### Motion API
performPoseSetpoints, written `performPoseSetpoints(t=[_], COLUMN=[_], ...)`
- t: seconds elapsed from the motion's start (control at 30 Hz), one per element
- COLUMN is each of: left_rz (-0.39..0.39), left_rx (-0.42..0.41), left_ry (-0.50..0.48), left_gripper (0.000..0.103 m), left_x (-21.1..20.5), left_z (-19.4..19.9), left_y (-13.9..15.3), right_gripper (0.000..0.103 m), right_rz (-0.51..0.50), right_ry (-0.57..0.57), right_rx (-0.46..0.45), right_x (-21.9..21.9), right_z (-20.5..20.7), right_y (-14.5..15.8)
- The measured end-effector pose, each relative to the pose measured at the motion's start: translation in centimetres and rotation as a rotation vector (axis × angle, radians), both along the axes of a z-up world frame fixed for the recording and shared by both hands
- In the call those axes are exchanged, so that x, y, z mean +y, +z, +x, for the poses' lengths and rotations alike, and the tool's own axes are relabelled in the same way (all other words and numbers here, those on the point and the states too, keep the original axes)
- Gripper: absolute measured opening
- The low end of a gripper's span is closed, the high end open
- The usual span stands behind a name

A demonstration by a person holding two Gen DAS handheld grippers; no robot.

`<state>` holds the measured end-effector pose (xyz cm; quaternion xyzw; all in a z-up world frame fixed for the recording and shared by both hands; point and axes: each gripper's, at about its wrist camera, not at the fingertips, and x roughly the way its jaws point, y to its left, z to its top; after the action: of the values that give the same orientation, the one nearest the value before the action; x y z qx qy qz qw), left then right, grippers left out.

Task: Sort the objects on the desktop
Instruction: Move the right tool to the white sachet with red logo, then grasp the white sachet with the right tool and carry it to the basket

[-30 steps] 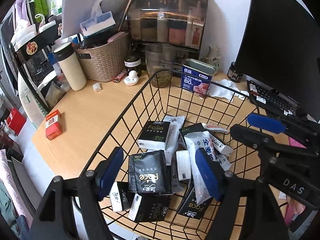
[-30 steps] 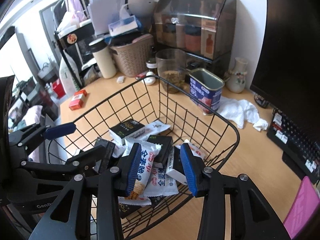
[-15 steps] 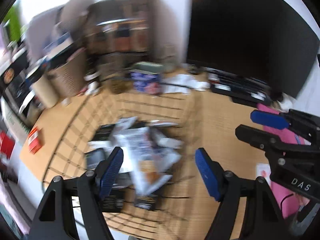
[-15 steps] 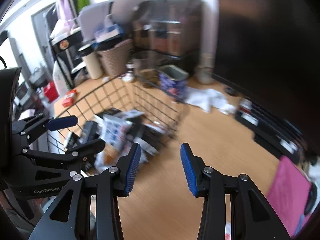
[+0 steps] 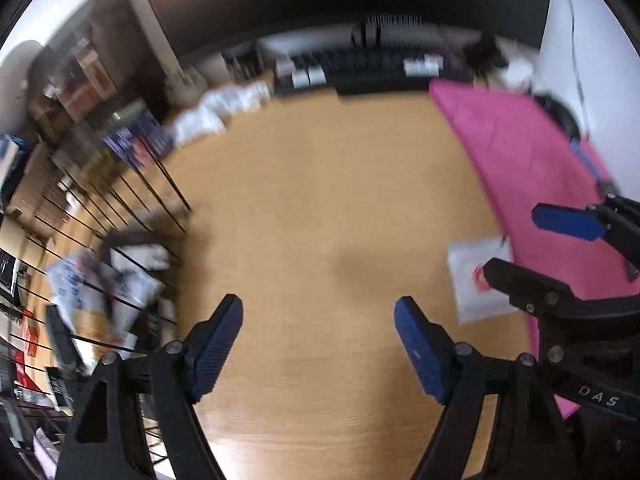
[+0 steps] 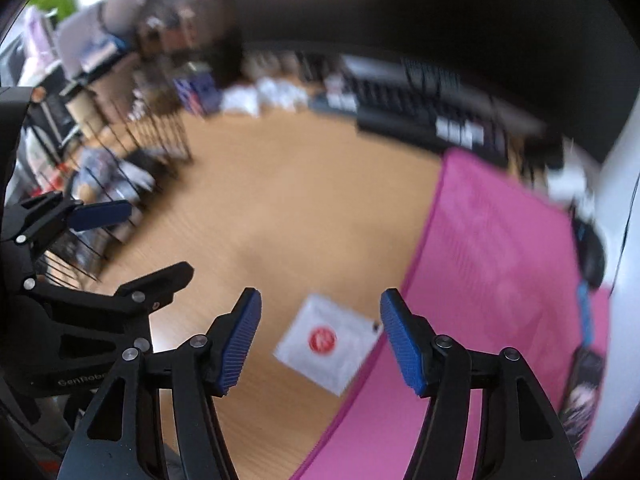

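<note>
— So, left wrist view? 
— Left gripper [image 5: 318,326] gapes wide, empty, over bare desk [image 5: 320,200]; wire basket [image 5: 132,216] at left.
— Right wrist view? 
— Right gripper [image 6: 320,320], jaws just opened wider, nothing between; white packet [image 6: 328,342] below, touching pink mat [image 6: 496,264].

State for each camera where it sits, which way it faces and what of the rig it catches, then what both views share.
Left wrist: on the left gripper, angled down at bare wooden desk; its own open fingers show, with the right gripper at the right edge.
Right wrist: on the right gripper, angled down at a white packet beside the pink mat; the left gripper at left. The right gripper's fingers have just been opening, nothing between them.
Shared: desk, mat, packet, wire basket, keyboard.
</note>
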<state>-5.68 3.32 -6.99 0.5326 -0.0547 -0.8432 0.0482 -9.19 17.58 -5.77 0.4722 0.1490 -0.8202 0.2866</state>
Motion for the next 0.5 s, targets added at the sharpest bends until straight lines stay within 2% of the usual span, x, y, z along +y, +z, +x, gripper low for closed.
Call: performPoseSetpoints(t=[0.17, 0.27, 0.43, 0.5], left_rz=[0.005, 0.017, 0.027, 0.037], left_rx=[-0.059, -0.053, -0.047, -0.047], left_ry=[0.004, 0.011, 0.025, 0.030], left_gripper=[0.080, 0.081, 0.083, 0.084], left_x=[0.3, 0.1, -0.6, -0.9], left_z=[0.1, 0.1, -0.2, -0.4], left_y=[-2.7, -3.0, -3.2, -3.3], right_gripper=[0.062, 0.062, 0.077, 0.077], right_rz=[0.056, 0.092, 0.100, 0.103], right_ry=[-0.002, -0.005, 0.017, 0.017], right_rx=[-0.008, -0.007, 0.007, 0.009], right_x=[0.1, -0.3, -1.0, -1.1], right_z=[0.0, 0.0, 0.3, 0.3], right_y=[-3.3, -4.2, -5.1, -5.1])
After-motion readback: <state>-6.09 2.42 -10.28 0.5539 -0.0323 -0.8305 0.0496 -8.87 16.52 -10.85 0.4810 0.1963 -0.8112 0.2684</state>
